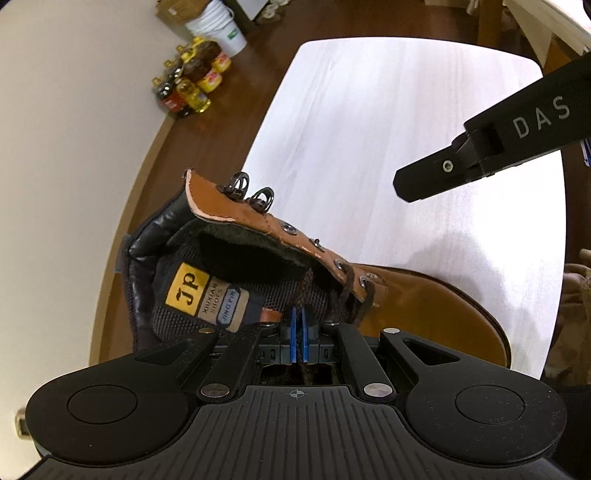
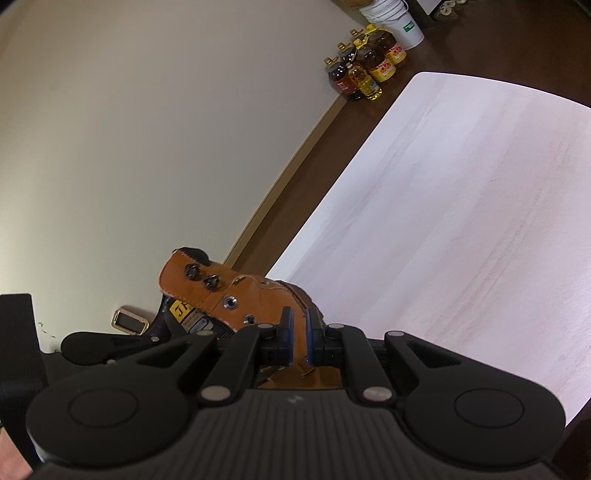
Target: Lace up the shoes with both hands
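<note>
A tan leather boot (image 1: 424,306) stands at the near left corner of the white table (image 1: 369,129), its tongue with a yellow label (image 1: 192,291) laid open. Dark brown lace (image 1: 347,291) runs through the lowest eyelets. My left gripper (image 1: 300,314) hangs over the tongue, its blue pads shut on a strand of that lace. In the right wrist view my right gripper (image 2: 299,321) is shut on the lower edge of the boot's eyelet flap (image 2: 207,291), with leather showing between the pads. The upper eyelets and hooks hold no lace.
A black bar marked DAS (image 1: 498,144) reaches in from the upper right above the table. Several oil bottles (image 1: 192,85) and a white bucket (image 1: 221,26) stand on the dark floor by the wall. The table top (image 2: 461,203) stretches away beyond the boot.
</note>
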